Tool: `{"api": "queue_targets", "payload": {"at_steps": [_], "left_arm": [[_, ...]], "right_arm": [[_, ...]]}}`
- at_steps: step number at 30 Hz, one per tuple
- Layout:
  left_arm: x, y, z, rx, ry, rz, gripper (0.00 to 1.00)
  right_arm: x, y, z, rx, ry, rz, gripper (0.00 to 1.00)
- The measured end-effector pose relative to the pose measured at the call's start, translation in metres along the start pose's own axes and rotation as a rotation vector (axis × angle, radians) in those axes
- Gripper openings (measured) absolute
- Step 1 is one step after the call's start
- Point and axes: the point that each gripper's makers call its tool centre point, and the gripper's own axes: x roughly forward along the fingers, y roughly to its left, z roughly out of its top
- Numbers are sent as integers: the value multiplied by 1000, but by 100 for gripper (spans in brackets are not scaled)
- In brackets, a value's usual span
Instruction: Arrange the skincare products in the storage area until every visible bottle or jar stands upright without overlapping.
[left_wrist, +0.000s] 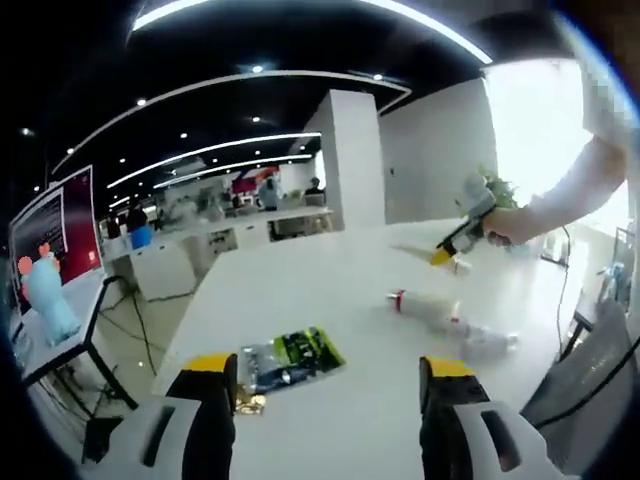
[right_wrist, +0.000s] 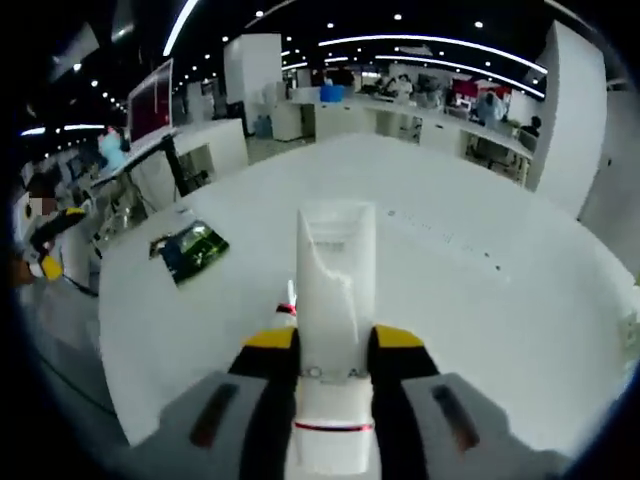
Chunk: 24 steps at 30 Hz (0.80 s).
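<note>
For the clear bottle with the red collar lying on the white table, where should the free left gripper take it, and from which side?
Judging from the left gripper view, take the clear bottle with the red collar at mid-body, from above, jaws straddling its width. It lies on its side on the white table, long axis running left-right, so only the round flanks are exposed. The left gripper is open and near. The right gripper holds a white tube.

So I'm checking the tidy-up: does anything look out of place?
Yes. Two bottles lie on their sides on the white table, not upright. The right gripper holds a white tube clamped between its jaws.
</note>
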Motion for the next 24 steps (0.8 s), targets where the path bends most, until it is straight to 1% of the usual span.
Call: {"api": "queue_targets", "payload": {"at_steps": [1, 2, 4, 5, 6, 7, 8, 9, 10, 11, 12, 15, 16, 17, 18, 19, 20, 21, 23, 24], "left_arm": [[-1, 5, 5, -20, -20, 22, 78], [-3, 10, 12, -49, -45, 38, 79], [-4, 12, 19, -148, -67, 37, 79], [-5, 12, 24, -168, -82, 39, 79], [-5, 10, 29, -179, -99, 31, 79], [-5, 3, 35, -210, -120, -4, 77], [-4, -5, 43, -255, -144, -43, 75], [-4, -7, 46, -272, -151, -56, 74], [-4, -15, 53, -320, -168, -89, 73], [-3, -18, 58, -360, -175, -102, 73], [-2, -21, 64, -420, -192, -114, 73], [-1, -26, 80, -528, -235, -136, 71], [0, -29, 86, -548, -258, -149, 68], [1, -32, 86, -567, -254, -166, 63], [3, -36, 84, -599, -236, -184, 57], [6, -40, 81, -653, -211, -204, 55], [9, -41, 78, -684, -197, -206, 57], [12, -40, 76, -699, -194, -193, 61], [14, -44, 76, -691, -194, -199, 67], [14, -47, 76, -690, -184, -207, 67]], "right_arm": [[-3, 7, 4, -11, -16, 4, 26], [-5, 19, 11, -17, -37, 21, 26], [-9, 38, 21, -36, -71, 45, 26], [-12, 52, 28, -37, -96, 68, 27], [-13, 62, 33, -37, -116, 86, 27], [-15, 77, 39, -34, -146, 113, 27], [-16, 82, 41, -35, -153, 121, 27], [-18, 91, 43, -35, -165, 131, 27], [-21, 107, 48, -36, -192, 155, 27], [-23, 119, 50, -40, -205, 179, 27], [-24, 135, 51, -38, -215, 202, 27], [-30, 173, 55, -97, -244, 263, 27], [-34, 191, 57, -125, -278, 306, 27], [-35, 201, 56, -120, -286, 326, 27], [-37, 214, 53, -124, -278, 348, 27], [-37, 221, 51, -129, -274, 353, 27], [-38, 233, 49, -148, -272, 375, 27], [-39, 241, 49, -180, -275, 388, 27], [-42, 254, 49, -199, -279, 405, 27], [-43, 256, 50, -204, -281, 409, 27]]}}
